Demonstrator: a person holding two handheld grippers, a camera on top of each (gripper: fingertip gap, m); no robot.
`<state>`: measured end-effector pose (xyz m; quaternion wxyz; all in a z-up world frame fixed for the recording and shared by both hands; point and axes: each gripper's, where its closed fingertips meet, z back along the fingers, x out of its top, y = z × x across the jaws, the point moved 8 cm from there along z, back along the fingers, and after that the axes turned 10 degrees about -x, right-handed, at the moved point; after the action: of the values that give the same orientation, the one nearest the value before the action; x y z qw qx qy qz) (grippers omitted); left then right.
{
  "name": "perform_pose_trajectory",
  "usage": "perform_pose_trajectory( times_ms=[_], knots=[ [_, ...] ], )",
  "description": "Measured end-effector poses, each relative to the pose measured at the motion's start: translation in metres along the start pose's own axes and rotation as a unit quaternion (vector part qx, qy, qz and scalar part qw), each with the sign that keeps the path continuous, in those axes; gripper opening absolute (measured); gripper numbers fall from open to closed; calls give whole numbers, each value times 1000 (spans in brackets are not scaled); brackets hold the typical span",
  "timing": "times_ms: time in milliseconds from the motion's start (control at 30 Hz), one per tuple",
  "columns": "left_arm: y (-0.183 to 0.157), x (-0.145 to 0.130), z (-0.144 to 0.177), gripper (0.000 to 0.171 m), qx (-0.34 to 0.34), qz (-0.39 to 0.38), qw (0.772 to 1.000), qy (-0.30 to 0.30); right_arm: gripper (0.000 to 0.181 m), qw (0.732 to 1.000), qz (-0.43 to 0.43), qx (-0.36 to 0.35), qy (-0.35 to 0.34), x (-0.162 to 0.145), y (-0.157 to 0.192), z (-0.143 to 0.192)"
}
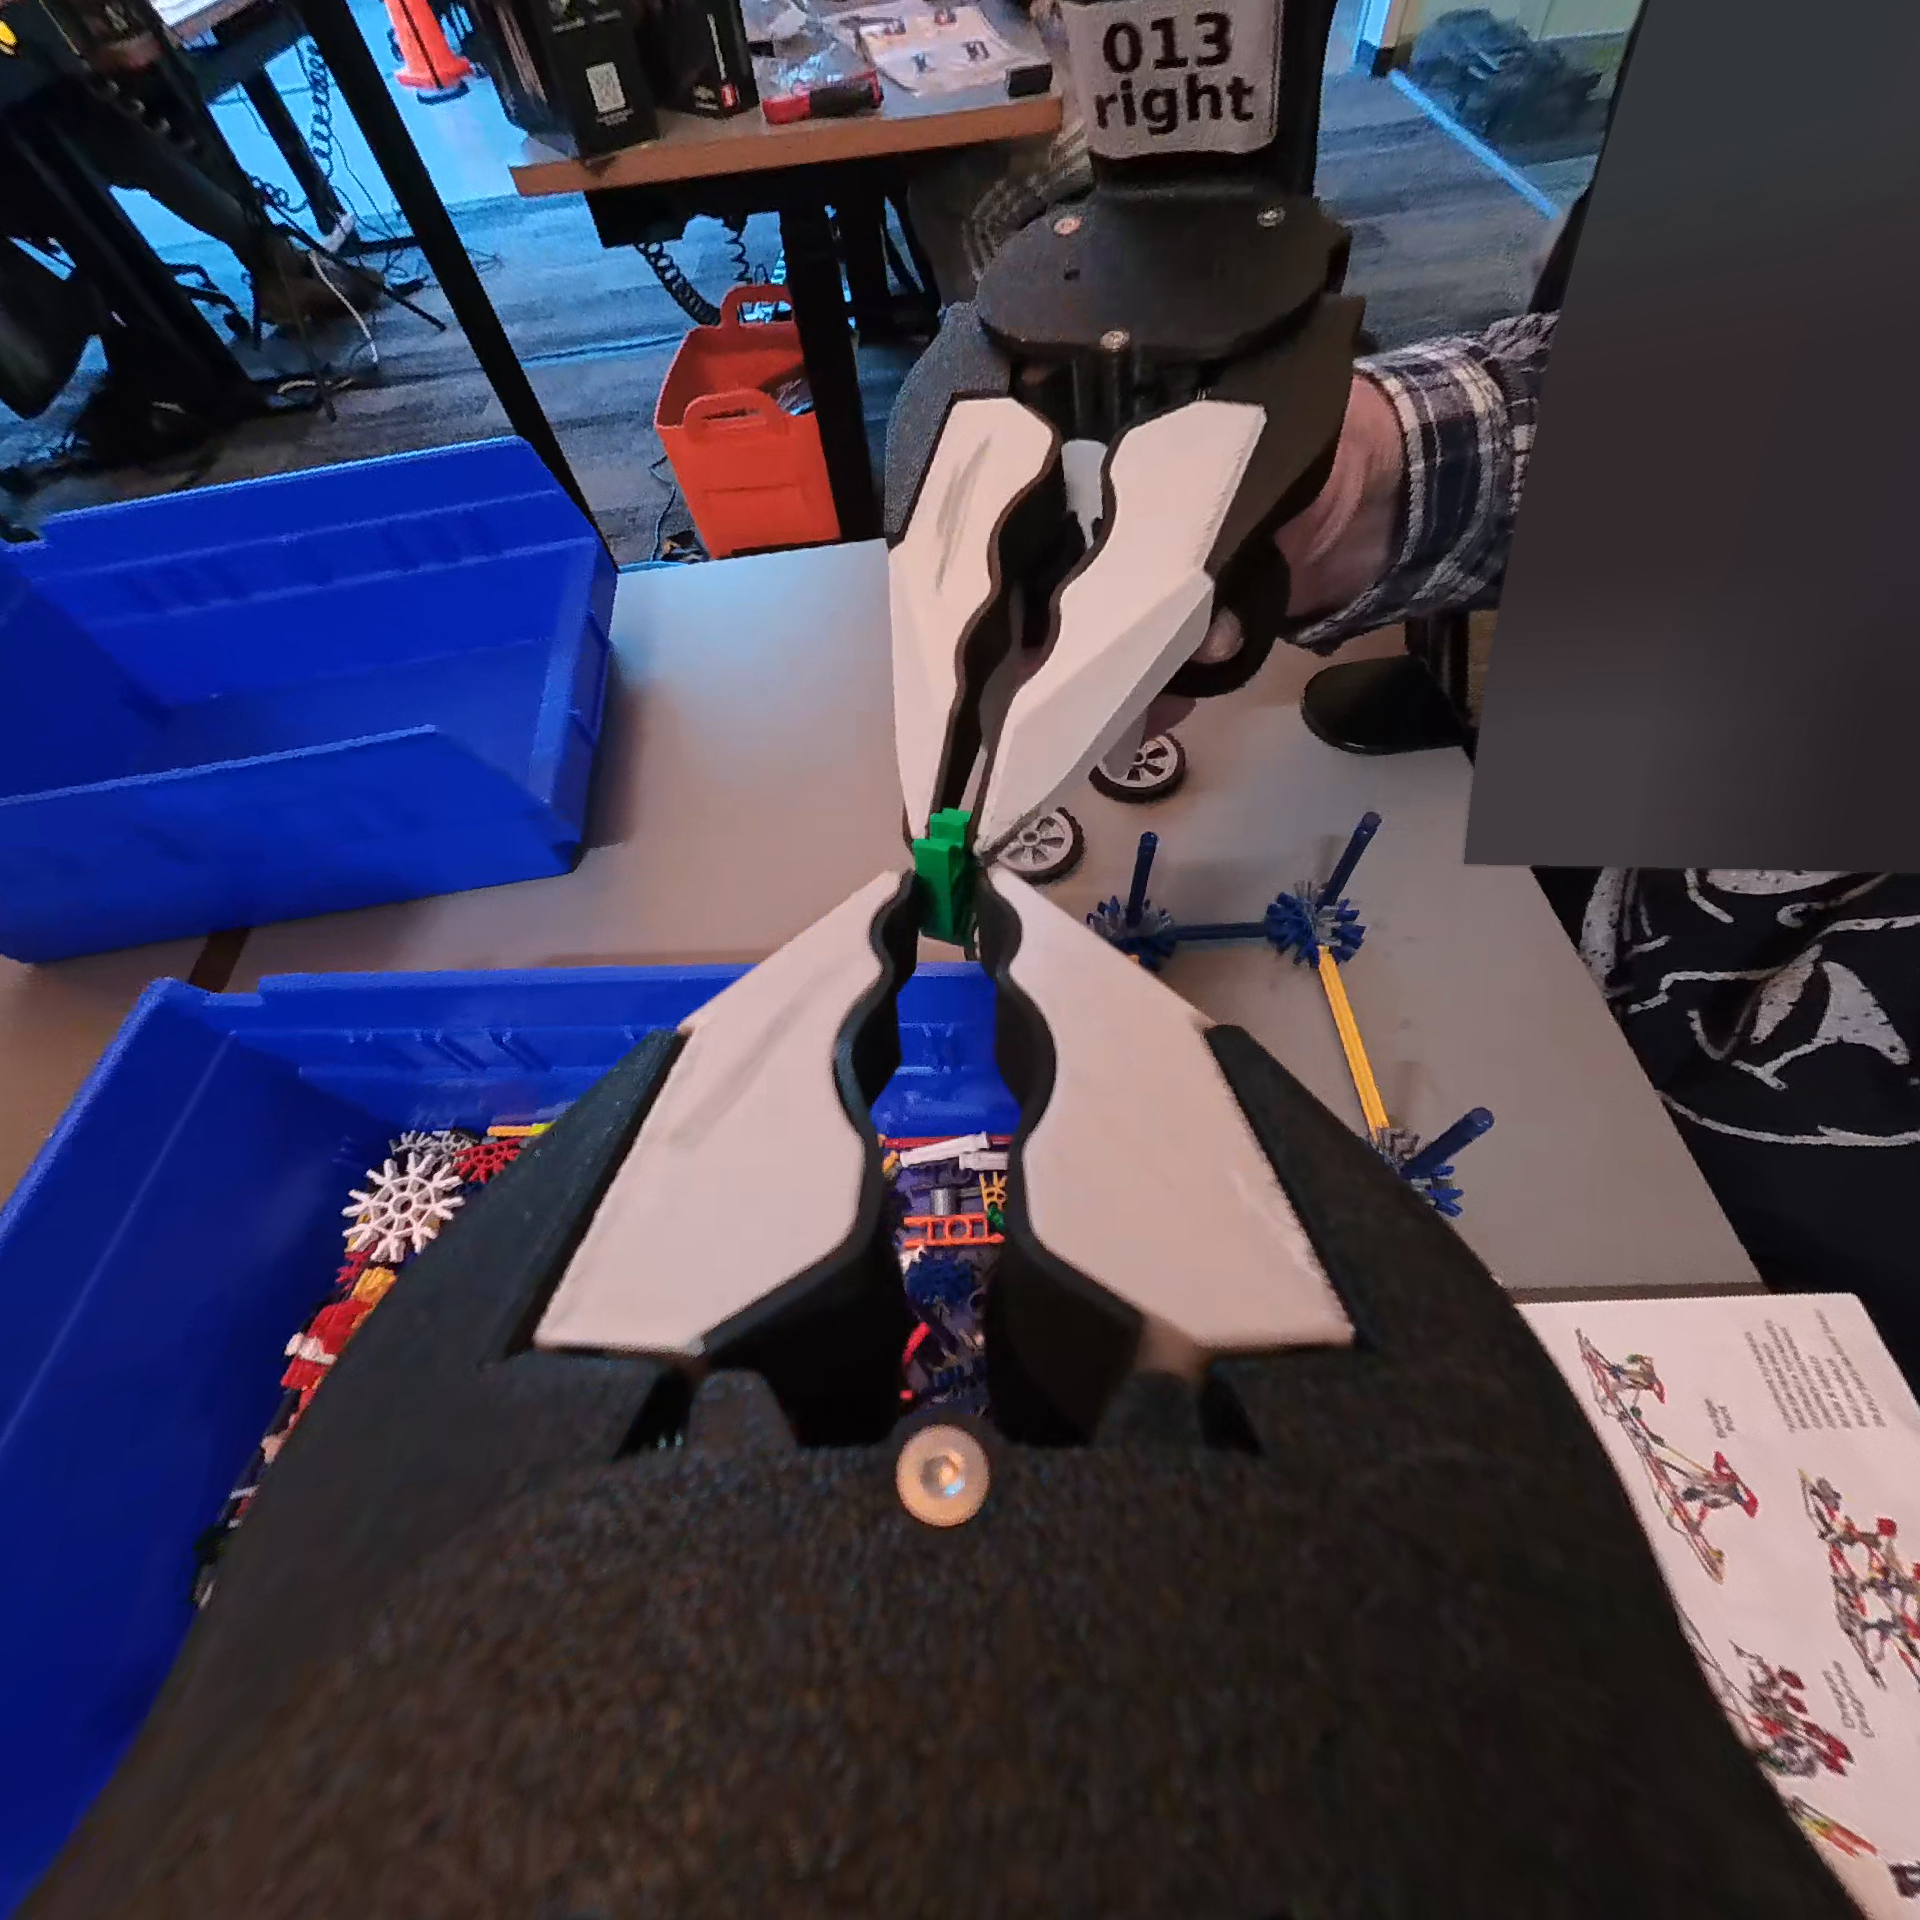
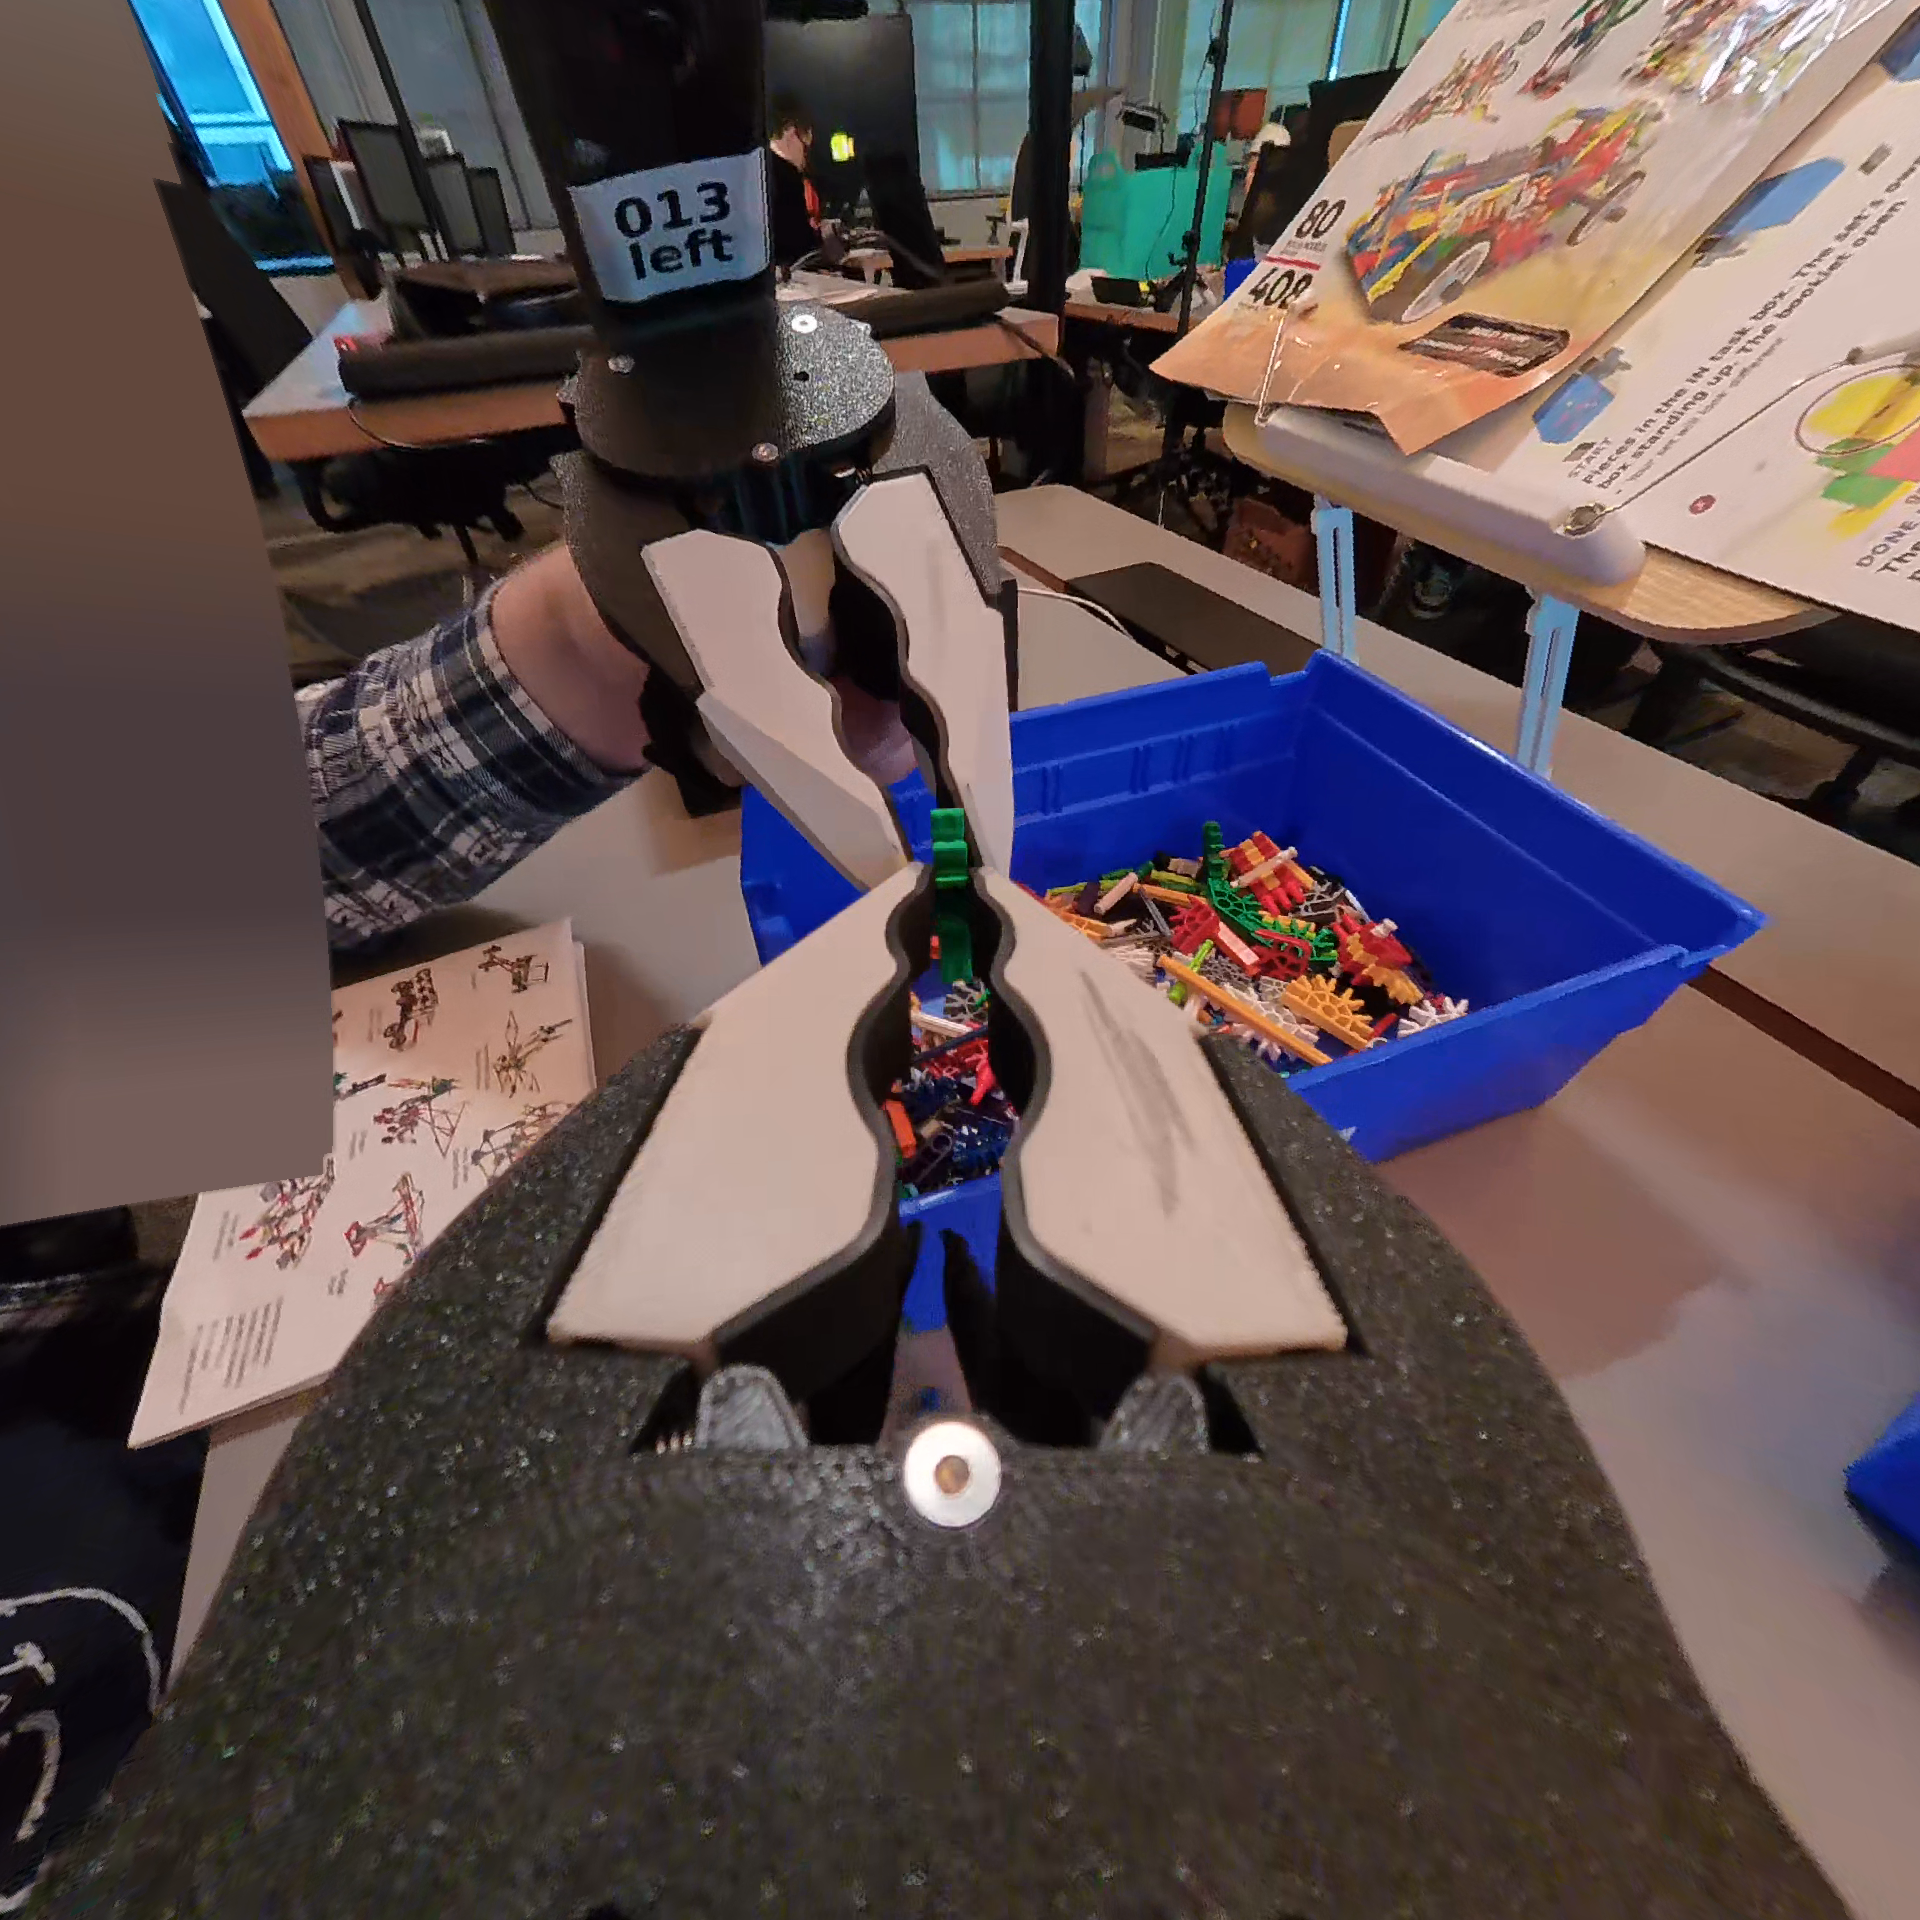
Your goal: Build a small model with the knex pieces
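Observation:
A small green plastic construction piece (image 1: 943,883) is held in the air between both grippers. My left gripper (image 1: 948,902) is shut on its near end. My right gripper (image 1: 954,823) comes in from the far side and is shut on its other end. In the right wrist view the green piece (image 2: 951,920) stands upright between my right gripper (image 2: 951,883) and the left gripper (image 2: 948,844), above a blue bin (image 2: 1455,810) full of mixed coloured construction pieces. A person's hand in a plaid sleeve holds each gripper.
The parts bin (image 1: 156,1195) lies under my left gripper. A second blue bin (image 1: 312,675) stands behind it. A partial build of blue connectors and a yellow rod (image 1: 1320,925) and two wheels (image 1: 1138,769) lie on the table. An instruction sheet (image 1: 1766,1507) lies at right; a booklet stand (image 2: 1558,312) stands behind. The grippers are tip to tip, or close to it.

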<state>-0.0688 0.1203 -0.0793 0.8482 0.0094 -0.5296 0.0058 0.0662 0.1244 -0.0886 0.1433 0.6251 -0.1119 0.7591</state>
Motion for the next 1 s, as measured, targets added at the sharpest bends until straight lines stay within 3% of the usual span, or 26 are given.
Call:
perform_pose_trajectory(
  times_ms=[433,867,1000],
  knots=[
    [-5,-2,0,5,-8,-8,999,34,5,1000,19,-2,11,-6,5,1],
    [-24,-14,-16,4,-29,-31,986,160,5,993,44,34,102,-28,20,1],
    [-16,-11,-13,8,-30,-3,993,118,4,996,6,25,81,-28,14,5]
  ],
)
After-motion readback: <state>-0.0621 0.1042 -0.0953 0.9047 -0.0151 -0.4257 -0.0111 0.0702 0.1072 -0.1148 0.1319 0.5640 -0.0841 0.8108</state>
